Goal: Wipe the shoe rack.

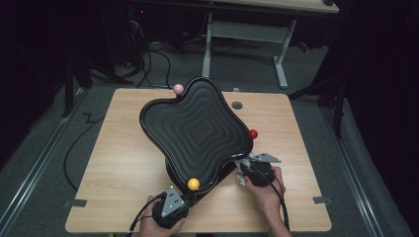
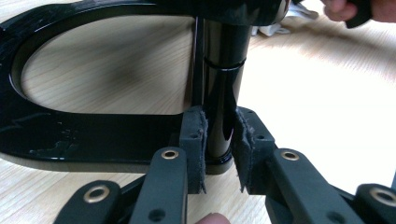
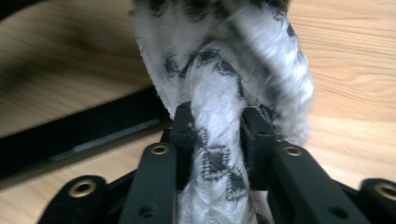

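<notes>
A black wavy tray (image 1: pixel 197 128) tilts on a black stand, with a pink ball (image 1: pixel 178 89), a red ball (image 1: pixel 253 134) and a yellow ball (image 1: pixel 193 184) at its corners. My left gripper (image 1: pixel 193 197) reaches under the tray's near corner. In the left gripper view it (image 2: pixel 219 140) is shut on the stand's black post (image 2: pixel 219 84), just above the ring-shaped base (image 2: pixel 70 135). My right gripper (image 1: pixel 243 174) sits at the tray's right corner. It (image 3: pixel 217 135) is shut on a bunched white cloth with black pattern (image 3: pixel 219 84).
The wooden table (image 1: pixel 123 168) has bare room to the left and right of the stand. A grey cable cap (image 1: pixel 237 105) sits behind the tray. Tape marks (image 1: pixel 322 200) lie near the front corners. Another desk's white legs (image 1: pixel 281 64) stand beyond the table.
</notes>
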{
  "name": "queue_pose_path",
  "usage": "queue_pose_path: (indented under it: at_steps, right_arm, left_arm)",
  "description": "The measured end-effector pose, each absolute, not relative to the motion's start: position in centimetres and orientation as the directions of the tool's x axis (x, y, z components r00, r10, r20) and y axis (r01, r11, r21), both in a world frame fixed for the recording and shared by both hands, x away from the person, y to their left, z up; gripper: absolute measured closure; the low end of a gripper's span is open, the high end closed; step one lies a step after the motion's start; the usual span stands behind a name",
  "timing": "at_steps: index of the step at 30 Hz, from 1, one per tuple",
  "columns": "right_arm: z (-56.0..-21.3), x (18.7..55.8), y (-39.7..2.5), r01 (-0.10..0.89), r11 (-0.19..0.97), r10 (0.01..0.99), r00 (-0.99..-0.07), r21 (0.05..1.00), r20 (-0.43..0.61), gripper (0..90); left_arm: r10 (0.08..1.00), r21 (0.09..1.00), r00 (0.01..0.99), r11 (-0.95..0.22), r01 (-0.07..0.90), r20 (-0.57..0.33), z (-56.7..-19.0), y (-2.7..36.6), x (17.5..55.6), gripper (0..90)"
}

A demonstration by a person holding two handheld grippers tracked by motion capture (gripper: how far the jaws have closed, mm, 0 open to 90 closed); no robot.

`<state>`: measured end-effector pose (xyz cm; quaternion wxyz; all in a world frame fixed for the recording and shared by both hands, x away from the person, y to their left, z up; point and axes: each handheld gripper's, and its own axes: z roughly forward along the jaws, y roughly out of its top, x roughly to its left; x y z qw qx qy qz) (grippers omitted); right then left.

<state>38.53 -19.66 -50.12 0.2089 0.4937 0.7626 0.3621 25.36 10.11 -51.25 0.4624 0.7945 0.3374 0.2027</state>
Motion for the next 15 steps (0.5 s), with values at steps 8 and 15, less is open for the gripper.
queue_pose_path:
  at_steps: [8,15]
  right_arm:
    - [-50.3,38.0,-20.0,0.562,0.179,0.925,-0.375,0.808,0.056,42.2]
    - [-50.4,36.5,-21.1,0.569,0.171,0.919,-0.386,0.804,0.078,77.6]
  left_arm:
    - [0.725,0.901,0.688,-0.288,0.326,-0.017,-50.3,10.6,24.3,66.0]
    - [0.756,0.889,0.654,-0.283,0.361,-0.024,-50.5,10.1,24.6,68.5]
